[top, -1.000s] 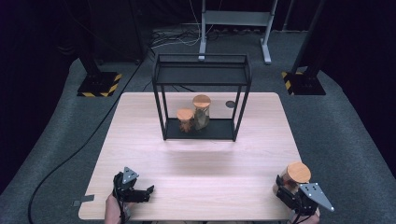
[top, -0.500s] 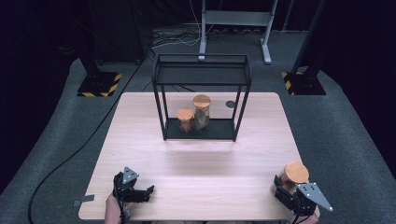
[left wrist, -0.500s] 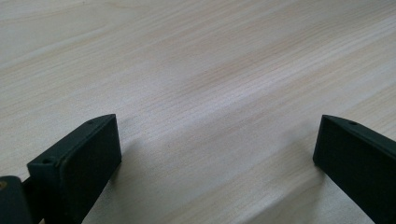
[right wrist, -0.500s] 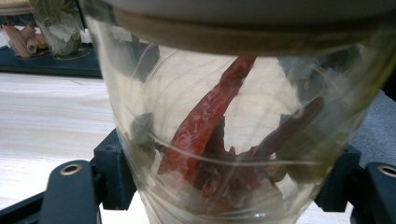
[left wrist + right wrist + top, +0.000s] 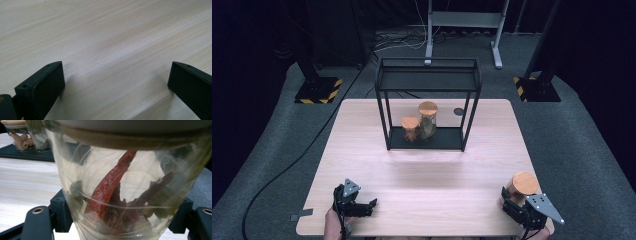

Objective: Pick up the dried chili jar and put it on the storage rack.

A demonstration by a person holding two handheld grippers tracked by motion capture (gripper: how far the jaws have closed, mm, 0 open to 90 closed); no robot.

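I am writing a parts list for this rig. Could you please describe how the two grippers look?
Both grippers are black. The left gripper has two flat, blocky jaws with a small screw hole near each tip and a grey three-cornered plate on top. The right gripper bears a larger grey plate dotted with small holes. A dark cable trails from each.

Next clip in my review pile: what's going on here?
A person works two handheld grippers at a wooden table. The right gripper is shut on a glass jar of dried chillies with a wooden lid, near the table's front right corner. The left gripper rests open and empty. Two more jars stand in a black wire rack.
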